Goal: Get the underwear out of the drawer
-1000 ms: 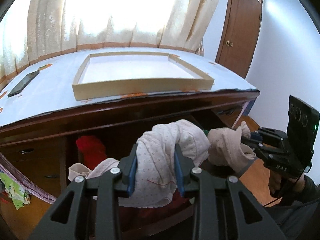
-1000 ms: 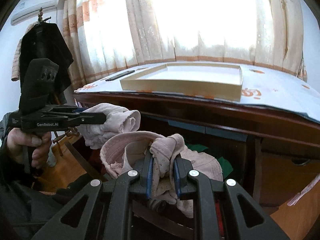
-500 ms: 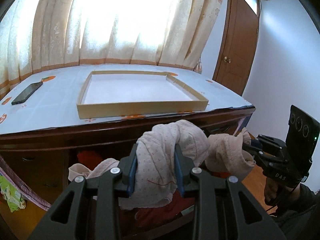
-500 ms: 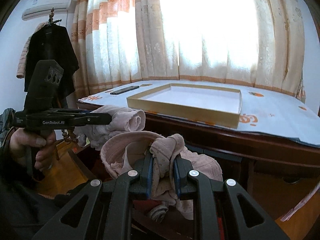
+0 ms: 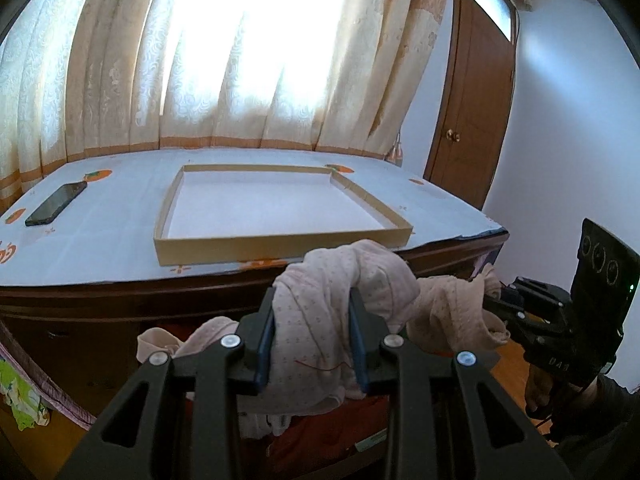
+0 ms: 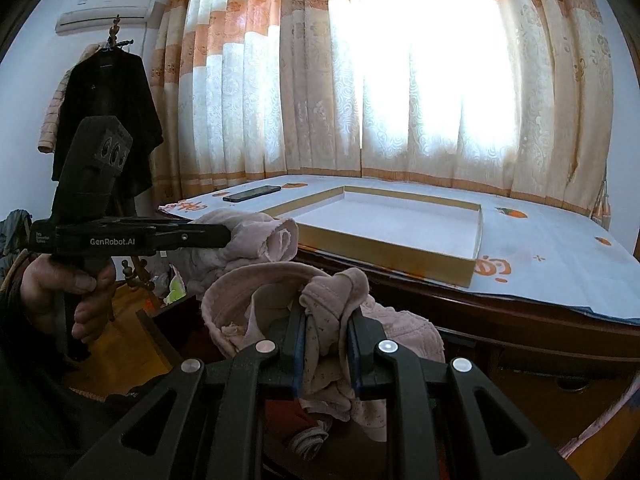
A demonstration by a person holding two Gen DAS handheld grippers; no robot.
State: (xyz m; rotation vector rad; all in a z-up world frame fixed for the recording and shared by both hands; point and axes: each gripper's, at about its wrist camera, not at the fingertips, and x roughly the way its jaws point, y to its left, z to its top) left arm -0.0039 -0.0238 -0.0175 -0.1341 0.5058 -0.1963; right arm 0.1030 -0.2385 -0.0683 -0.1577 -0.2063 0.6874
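Bunching between both grippers' clamped jaws, pink underwear [image 5: 316, 320] spans them.

Underwear [image 5: 320, 332] hides the drawer's contents below.

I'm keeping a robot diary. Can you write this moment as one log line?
left gripper: shut on pink underwear | right gripper: shut on same garment | tray: nothing in it | phone: on tabletop

Left gripper [image 5: 312, 336] and right gripper [image 6: 326, 350], both clamped on cloth, side by side
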